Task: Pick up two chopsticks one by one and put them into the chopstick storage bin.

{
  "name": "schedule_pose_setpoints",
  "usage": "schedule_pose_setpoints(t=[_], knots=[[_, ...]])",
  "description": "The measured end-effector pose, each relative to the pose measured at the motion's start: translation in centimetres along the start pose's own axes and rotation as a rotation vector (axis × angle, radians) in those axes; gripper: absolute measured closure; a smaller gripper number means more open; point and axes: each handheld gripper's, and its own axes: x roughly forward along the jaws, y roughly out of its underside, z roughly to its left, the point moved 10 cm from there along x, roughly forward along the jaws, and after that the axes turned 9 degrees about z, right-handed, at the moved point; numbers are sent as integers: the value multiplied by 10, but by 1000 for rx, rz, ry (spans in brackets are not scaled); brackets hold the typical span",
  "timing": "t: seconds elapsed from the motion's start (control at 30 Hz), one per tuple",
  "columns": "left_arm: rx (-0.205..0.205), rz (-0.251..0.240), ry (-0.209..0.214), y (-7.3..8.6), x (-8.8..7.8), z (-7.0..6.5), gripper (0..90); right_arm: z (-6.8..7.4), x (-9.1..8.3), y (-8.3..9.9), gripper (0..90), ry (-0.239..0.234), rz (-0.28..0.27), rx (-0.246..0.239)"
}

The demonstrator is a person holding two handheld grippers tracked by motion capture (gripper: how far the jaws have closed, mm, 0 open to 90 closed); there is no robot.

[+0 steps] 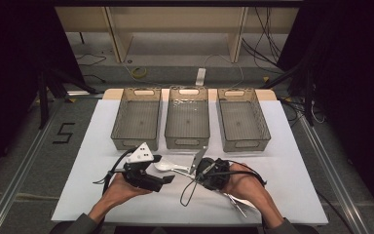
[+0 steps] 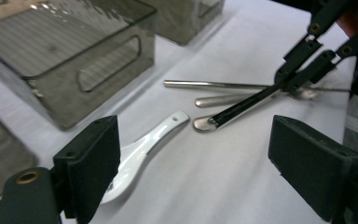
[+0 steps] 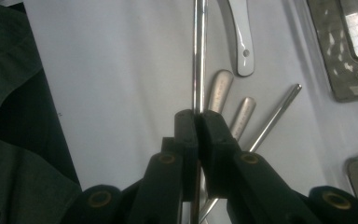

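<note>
Right gripper (image 3: 198, 122): black jaws pressed together on a slim polished steel rod (image 3: 198, 56); rod runs straight out past the fingertips in the right gripper view, and back between the jaws toward the hand; in the left gripper view the same rod (image 2: 242, 108) slants from the right gripper (image 2: 286, 83) down to the white table sheet (image 2: 223, 177), its far end just beside a rounded steel handle tip.

Left gripper (image 2: 193, 161): jaws stand wide apart, nothing between the pads; a white ceramic soup spoon (image 2: 142, 151) lies flat on the sheet, its bowl end just beside the left-hand jaw, its handle reaching away between the jaws.

High view: left gripper (image 1: 151, 176) and right gripper (image 1: 207, 171) near each other at the near edge of the sheet; spoon (image 1: 163, 166) between them.

Loose on the sheet beyond the held rod: two flat steel handles (image 3: 219, 88) and a second thin steel rod (image 3: 275, 116); none touch the right gripper.

Three grey translucent plastic bins (image 1: 187, 119) stand in a row farther back, well apart from both grippers.
</note>
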Motion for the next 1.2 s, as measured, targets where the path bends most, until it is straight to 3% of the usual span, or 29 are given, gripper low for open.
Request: schedule_pose_setpoints(t=[0.27,0.43,0.63,1.13,1.2], knots=[[118,97,43,6,17,-20,177,10,3,-3,863,-13,26,-69],[207,127,50,11,20,-29,266,12,6,-3,862,-15,42,-91],[280,145,57,15,21,-36,375,16,8,-4,862,-28,48,-131],[379,174,78,22,23,-46,636,26,9,-8,862,-63,31,-187],[388,181,81,23,23,-46,678,27,9,-5,862,-67,52,-198]])
